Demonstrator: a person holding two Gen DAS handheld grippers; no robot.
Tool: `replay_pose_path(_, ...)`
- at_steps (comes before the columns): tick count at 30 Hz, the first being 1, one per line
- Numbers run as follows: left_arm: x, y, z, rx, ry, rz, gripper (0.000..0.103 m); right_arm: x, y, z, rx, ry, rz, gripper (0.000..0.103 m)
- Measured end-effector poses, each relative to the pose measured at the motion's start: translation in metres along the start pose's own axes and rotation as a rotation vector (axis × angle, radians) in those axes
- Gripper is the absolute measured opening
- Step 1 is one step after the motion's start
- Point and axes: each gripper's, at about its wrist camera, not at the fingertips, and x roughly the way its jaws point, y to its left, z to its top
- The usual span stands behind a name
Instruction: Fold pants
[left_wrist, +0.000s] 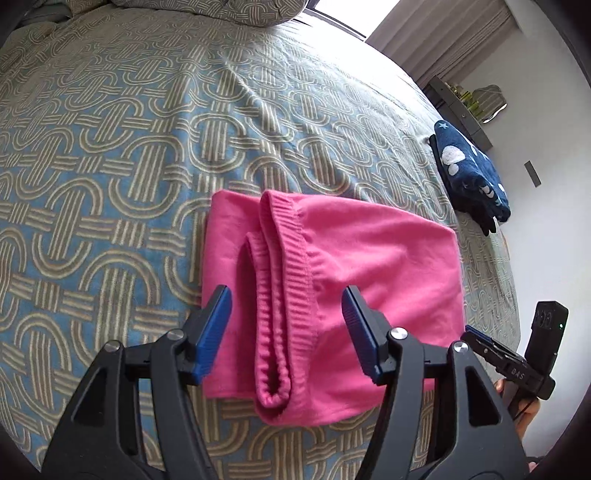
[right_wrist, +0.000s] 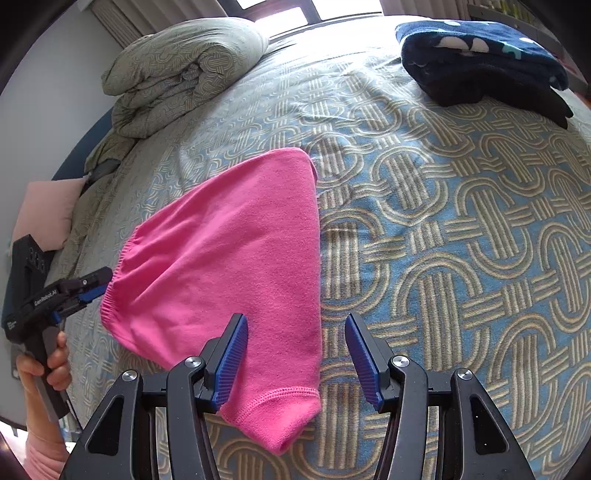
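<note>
Folded pink pants (left_wrist: 369, 251) lie on the patterned bed cover (left_wrist: 110, 166). Their ribbed waistband runs up the middle of the left wrist view. My left gripper (left_wrist: 288, 328) hovers just over that waistband, open, with the blue pads standing clear of the cloth on both sides. In the right wrist view the pants (right_wrist: 229, 258) stretch away to the upper left. My right gripper (right_wrist: 297, 343) is open above their near hem corner, and its left finger overlaps the cloth. The left gripper (right_wrist: 105, 282) appears there too, at the waistband's edge, held by a hand.
A folded navy garment (right_wrist: 480, 55) with white shapes sits near the bed's far right edge. A rolled duvet (right_wrist: 184, 66) lies at the head of the bed, a pink pillow (right_wrist: 48, 210) at the left side. Bare bed cover (right_wrist: 461, 240) spreads to the right of the pants.
</note>
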Motion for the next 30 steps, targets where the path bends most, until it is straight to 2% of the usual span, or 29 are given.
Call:
replay_pose_path(2,0.017,0.002,0.011,-0.008,0.033,0.018,0.063,0.002,-0.001,0.001,0.015,0.006,0.005,0.056)
replay_pose_path(4,0.029,0.003,0.017,-0.017,0.043,0.005,0.062,0.004,0.001,0.002,0.013,0.007,0.006,0.056)
replay_pose_path(7,0.029,0.001,0.023,-0.019,0.002,-0.014,0.021,0.005,0.004,0.002,0.002,0.008,-0.001,0.056)
replay_pose_path(8,0.025,-0.002,0.023,-0.022,-0.023,-0.023,0.016,0.005,0.004,0.002,0.003,0.010,-0.003,0.056)
replay_pose_path(11,-0.006,-0.016,0.016,0.029,-0.161,-0.062,0.014,0.005,0.004,0.002,0.009,0.012,-0.003,0.056)
replay_pose_path(14,-0.042,-0.035,0.008,0.144,-0.302,-0.024,0.014,0.003,0.005,0.001,0.003,0.006,-0.007,0.056)
replay_pose_path(16,-0.046,-0.034,0.010,0.175,-0.314,0.041,0.015,0.003,0.005,0.002,0.004,0.004,-0.009,0.056)
replay_pose_path(17,-0.039,-0.026,0.013,0.158,-0.283,0.075,0.018,0.003,0.005,0.001,0.008,0.003,-0.006,0.056)
replay_pose_path(19,-0.017,0.001,0.018,0.061,-0.179,0.116,0.020,0.003,0.004,0.001,0.018,0.004,0.004,0.056)
replay_pose_path(21,0.002,0.027,0.014,-0.050,-0.085,0.094,0.022,0.003,0.005,0.000,0.022,0.007,0.014,0.056)
replay_pose_path(22,0.006,0.036,0.010,-0.091,-0.058,0.075,0.033,0.003,0.005,-0.001,0.020,0.008,0.017,0.056)
replay_pose_path(23,0.007,0.041,0.006,-0.115,-0.057,0.063,0.048,0.003,0.007,-0.002,0.015,0.009,0.017,0.056)
replay_pose_path(25,0.004,0.042,-0.002,-0.105,-0.069,0.073,0.062,0.002,0.007,-0.003,0.004,0.010,0.011,0.056)
replay_pose_path(30,0.004,0.030,-0.015,-0.001,-0.032,0.105,0.063,0.002,0.002,0.000,0.031,0.009,0.012,0.056)
